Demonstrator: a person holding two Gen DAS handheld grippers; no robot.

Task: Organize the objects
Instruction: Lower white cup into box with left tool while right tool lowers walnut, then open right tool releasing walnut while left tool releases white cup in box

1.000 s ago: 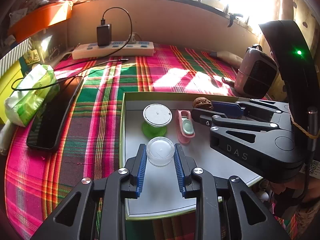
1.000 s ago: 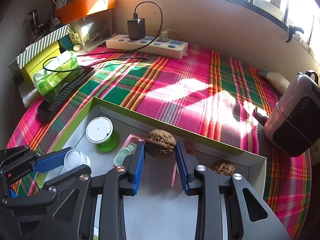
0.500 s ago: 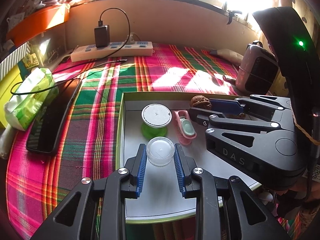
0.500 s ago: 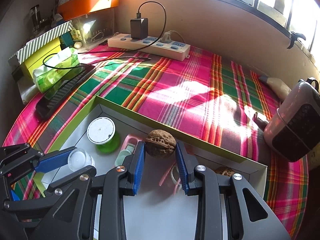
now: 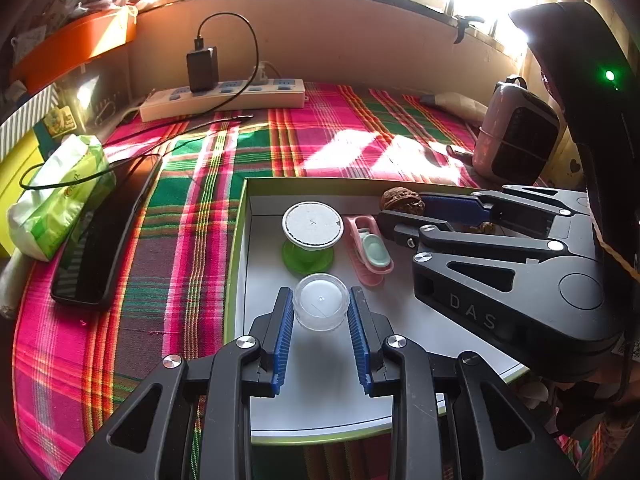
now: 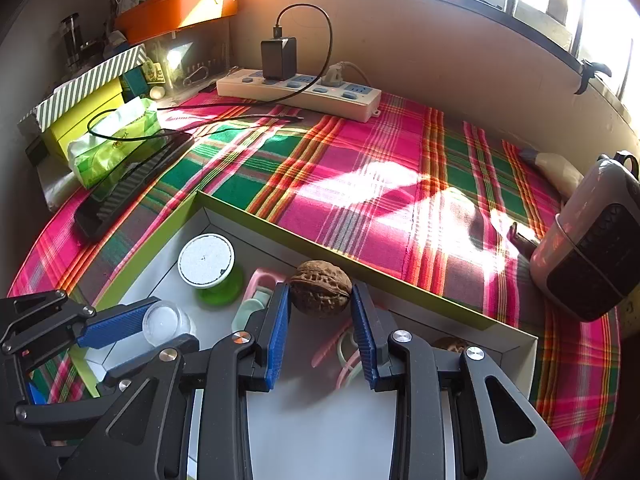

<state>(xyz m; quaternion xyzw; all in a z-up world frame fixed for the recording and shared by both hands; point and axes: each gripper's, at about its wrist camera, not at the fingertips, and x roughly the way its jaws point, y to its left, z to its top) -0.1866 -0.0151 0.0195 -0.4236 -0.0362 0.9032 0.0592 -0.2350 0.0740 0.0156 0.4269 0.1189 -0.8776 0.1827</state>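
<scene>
My left gripper (image 5: 320, 300) is shut on a small clear round container (image 5: 320, 306), held over the grey floor of a green-rimmed box (image 5: 240, 240). In the right wrist view the same container (image 6: 162, 323) shows between the left gripper's blue pads. My right gripper (image 6: 320, 294) is shut on a brown walnut (image 6: 320, 289) above the box (image 6: 360, 270). The walnut (image 5: 401, 199) also shows in the left wrist view. Inside the box stand a green spool with a white top (image 5: 312, 232) and a pink clip with a mint pad (image 5: 370, 248). A second walnut (image 6: 450, 344) lies in the far right corner.
A plaid cloth (image 6: 380, 168) covers the table. A power strip with a charger (image 5: 224, 94) lies at the back. A tissue pack (image 5: 60, 192) and a black phone (image 5: 104, 232) sit left of the box. A pink heater (image 6: 592, 240) stands to the right.
</scene>
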